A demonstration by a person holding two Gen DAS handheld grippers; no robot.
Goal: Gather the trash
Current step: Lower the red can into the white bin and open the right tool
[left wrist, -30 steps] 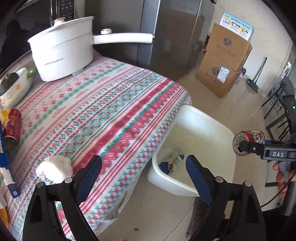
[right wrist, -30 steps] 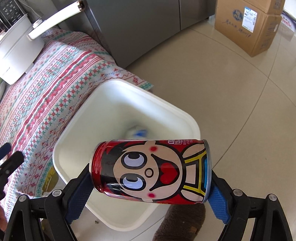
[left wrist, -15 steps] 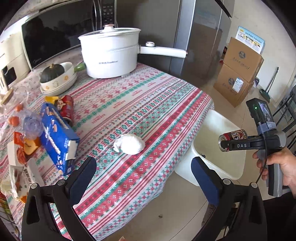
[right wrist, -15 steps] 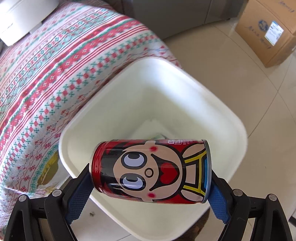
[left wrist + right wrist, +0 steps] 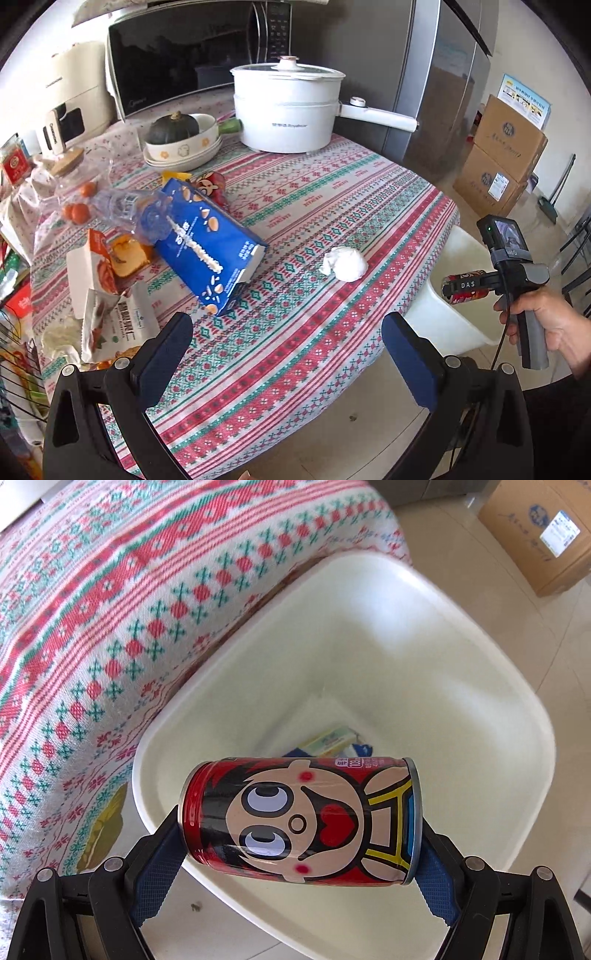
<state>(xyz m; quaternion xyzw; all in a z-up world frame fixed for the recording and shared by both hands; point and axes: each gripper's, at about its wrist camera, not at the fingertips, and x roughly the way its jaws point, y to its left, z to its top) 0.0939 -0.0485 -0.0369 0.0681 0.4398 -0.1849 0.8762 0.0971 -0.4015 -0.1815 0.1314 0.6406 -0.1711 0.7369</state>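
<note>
The right gripper [image 5: 299, 853] has come down from beside the bin to just above its mouth, still clamped end to end on the red cartoon can [image 5: 301, 818], so the white bin [image 5: 461, 686], with scraps already at its bottom, lies right under the can and a release looks like the next step. Meanwhile the left gripper [image 5: 286, 358], whose jaws have just been opening and hold nothing, has swung back over the worktop [image 5: 314, 192], where the crumpled white tissue [image 5: 345, 263] and blue carton [image 5: 207, 243] await collection.
</note>
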